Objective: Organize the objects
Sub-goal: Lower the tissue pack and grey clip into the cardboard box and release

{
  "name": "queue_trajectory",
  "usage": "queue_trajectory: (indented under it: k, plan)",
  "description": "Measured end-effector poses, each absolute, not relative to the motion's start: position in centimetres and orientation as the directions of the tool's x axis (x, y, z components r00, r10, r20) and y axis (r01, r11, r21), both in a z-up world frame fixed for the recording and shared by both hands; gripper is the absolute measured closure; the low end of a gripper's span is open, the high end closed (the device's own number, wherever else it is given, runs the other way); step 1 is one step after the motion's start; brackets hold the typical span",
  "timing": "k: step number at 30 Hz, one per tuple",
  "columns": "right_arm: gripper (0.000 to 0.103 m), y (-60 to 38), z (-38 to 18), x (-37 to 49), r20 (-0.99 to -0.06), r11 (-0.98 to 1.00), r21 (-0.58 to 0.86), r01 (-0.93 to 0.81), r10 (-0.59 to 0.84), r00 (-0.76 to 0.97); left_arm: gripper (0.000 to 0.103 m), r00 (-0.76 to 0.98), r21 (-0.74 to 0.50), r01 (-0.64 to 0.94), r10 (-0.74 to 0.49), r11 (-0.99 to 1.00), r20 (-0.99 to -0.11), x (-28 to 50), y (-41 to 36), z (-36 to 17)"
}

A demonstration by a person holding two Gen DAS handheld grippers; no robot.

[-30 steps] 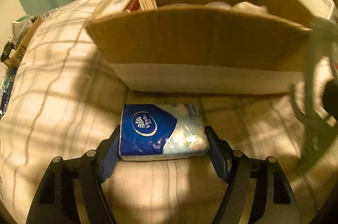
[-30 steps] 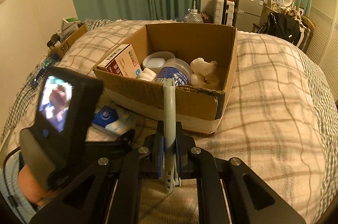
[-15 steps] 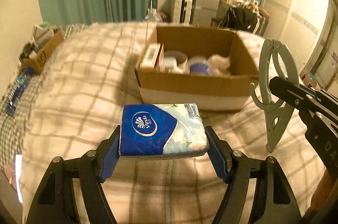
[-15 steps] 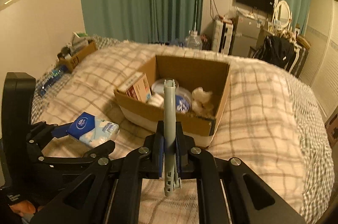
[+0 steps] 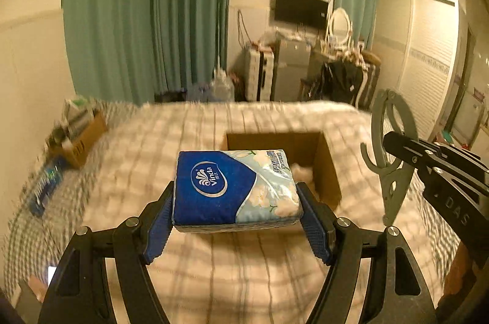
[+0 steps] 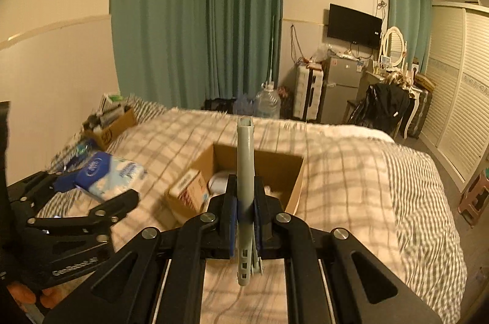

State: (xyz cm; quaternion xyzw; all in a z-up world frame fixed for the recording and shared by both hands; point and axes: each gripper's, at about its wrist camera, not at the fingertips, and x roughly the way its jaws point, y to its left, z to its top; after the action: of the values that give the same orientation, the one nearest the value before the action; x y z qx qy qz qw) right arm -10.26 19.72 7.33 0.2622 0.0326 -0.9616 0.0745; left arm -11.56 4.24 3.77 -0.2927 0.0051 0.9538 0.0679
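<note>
We hold the soft, plastic-wrapped tissue pack (image 5: 235,191) clamped between the left gripper (image 5: 237,217) pads, raised above the checked bedspread (image 5: 244,278) and short of the open cardboard box (image 6: 275,168). Our right gripper (image 6: 244,208) is closed on a rigid grey plastic hanger (image 6: 245,171). The box already contains a carton (image 6: 191,192) and round containers; both held items remain to be placed.
</note>
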Motion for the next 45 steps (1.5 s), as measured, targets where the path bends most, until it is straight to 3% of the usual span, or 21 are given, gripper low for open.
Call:
queue_trajectory:
  k: [5, 9, 20, 25, 26, 27, 29, 34, 38, 42, 45]
  plan:
    - [0.095, 21.3, 9.2, -15.0, -0.539, -0.992, 0.003, 0.130, -0.111, -0.835, 0.027, -0.849, 0.030, -0.112, 0.080, -0.993, -0.522, -14.7, 4.7, 5.5]
    - [0.095, 22.4, 8.7, -18.8, -0.575, -0.994, 0.022, 0.105, -0.099, -0.812, 0.027, -0.836, 0.016, -0.128, 0.099, -0.992, -0.540, -18.4, 5.3, 4.9]
    - [0.095, 22.7, 0.5, -26.9, -0.702, -0.977, 0.092, 0.192, -0.200, -0.683, 0.027, -0.753, -0.004, -0.170, 0.133, -0.985, -0.644, -26.5, 7.3, -3.1]
    - [0.093, 23.1, -2.1, -28.3, -0.705, -0.965, 0.152, 0.213, -0.257, -0.661, 0.024, -0.747, -0.003, -0.182, 0.140, -0.983, -0.650, -28.3, 7.5, -5.2]
    - [0.080, 23.2, -2.2, -28.3, -0.692, -0.966, 0.153, 0.207, -0.254, -0.675, 0.021, -0.745, 0.002, -0.184, 0.138, -0.983, -0.653, -28.6, 7.5, -5.3]
    - [0.055, 23.5, -2.2, -28.4, -0.682, -0.969, 0.150, 0.198, -0.246, -0.689, 0.017, -0.743, 0.013, -0.183, 0.130, -0.983, -0.656, -28.8, 7.8, -5.5]
    - [0.035, 24.2, -1.9, -28.3, -0.657, -0.971, 0.158, 0.177, -0.237, -0.715, 0.013, -0.748, 0.031, -0.178, 0.115, -0.983, -0.653, -28.8, 8.4, -5.3]
    - [0.033, 25.0, 1.3, -26.5, -0.601, -0.984, 0.117, 0.134, -0.177, -0.779, 0.006, -0.773, 0.027, -0.183, 0.127, -0.983, -0.622, -27.3, 8.8, -2.7]
    - [0.021, 25.4, 5.2, -23.9, -0.537, -0.991, 0.079, 0.106, -0.132, -0.833, 0.000, -0.808, 0.024, -0.183, 0.136, -0.983, -0.573, -25.5, 8.3, 0.6]
    - [0.005, 25.0, 10.0, -19.9, -0.444, -0.998, 0.021, 0.063, -0.066, -0.894, 0.000, -0.849, 0.008, -0.189, 0.159, -0.982, -0.503, -22.7, 7.7, 4.8]
    - [0.001, 24.8, 12.9, -16.8, -0.367, -1.000, -0.025, 0.008, 0.002, -0.930, 0.000, -0.870, -0.010, -0.191, 0.174, -0.982, -0.461, -20.3, 7.4, 7.7]
